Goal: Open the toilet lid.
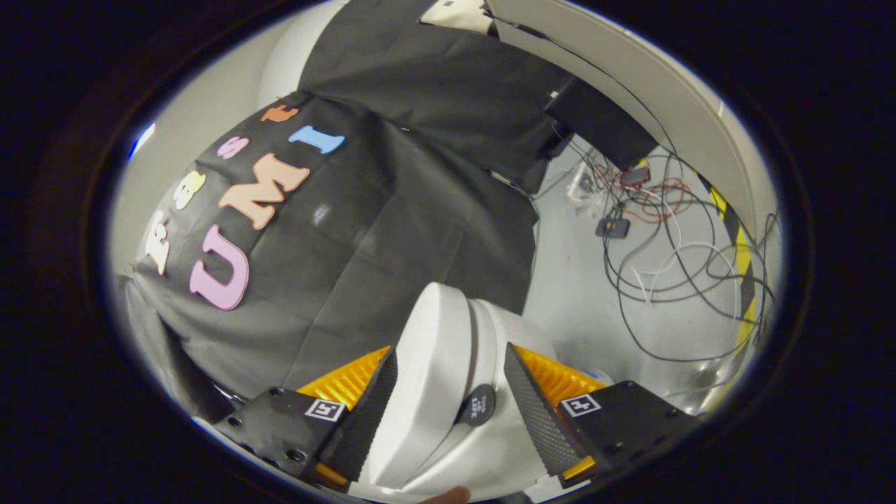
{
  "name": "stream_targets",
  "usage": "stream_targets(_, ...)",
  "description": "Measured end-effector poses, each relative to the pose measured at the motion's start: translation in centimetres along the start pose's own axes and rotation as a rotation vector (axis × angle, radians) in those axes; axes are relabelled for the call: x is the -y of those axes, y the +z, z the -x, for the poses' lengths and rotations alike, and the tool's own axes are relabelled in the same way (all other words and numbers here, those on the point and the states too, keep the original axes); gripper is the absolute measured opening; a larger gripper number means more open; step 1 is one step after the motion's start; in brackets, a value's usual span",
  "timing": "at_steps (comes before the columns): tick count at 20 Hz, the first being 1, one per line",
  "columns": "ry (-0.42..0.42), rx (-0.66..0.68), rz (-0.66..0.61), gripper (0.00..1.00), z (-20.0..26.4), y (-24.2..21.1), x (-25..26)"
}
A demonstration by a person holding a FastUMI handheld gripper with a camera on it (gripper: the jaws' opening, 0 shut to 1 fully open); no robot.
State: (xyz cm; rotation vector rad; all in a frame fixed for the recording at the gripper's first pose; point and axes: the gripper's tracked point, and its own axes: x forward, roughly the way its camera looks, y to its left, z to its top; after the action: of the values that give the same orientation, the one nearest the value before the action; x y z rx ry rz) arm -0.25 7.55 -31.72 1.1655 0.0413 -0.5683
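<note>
The white toilet lid [434,392] stands on edge between my two fingers, its rounded front rim reaching just past the fingertips. My gripper [449,350] is shut on it. The left ribbed pad [367,413] lies against one face and the right ribbed pad [532,413] against the other. A small round black sticker [478,404] sits on the lid near the right pad. More white toilet body [518,329] shows just behind the lid on the right. The whole scene appears strongly tilted.
Black cloth [392,231] hangs close behind the lid. To the right lies grey floor [581,315] with a tangle of loose cables [651,231] and a yellow-black striped strip [735,238] beside a pale wall panel [651,84]. A person's fingertip [448,495] shows below the lid.
</note>
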Motion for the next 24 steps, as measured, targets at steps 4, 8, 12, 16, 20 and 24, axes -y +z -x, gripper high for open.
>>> stream_targets(4, -0.042, -0.014, -0.053, 0.87, -0.4, -1.3, 1.9)
stream_targets(8, -0.025, -0.037, -0.1, 0.79, -0.8, -2.9, 1.7)
stream_targets(12, -0.006, -0.025, -0.151, 0.63, -0.8, -3.1, 1.8)
stream_targets(16, 0.018, -0.038, -0.186, 0.45, -1.1, -4.4, 1.2)
stream_targets(20, 0.093, -0.074, -0.203, 0.37, -0.5, -4.9, -0.4)
stream_targets(24, 0.091, -0.079, -0.188, 0.37, -0.5, -5.1, -0.6)
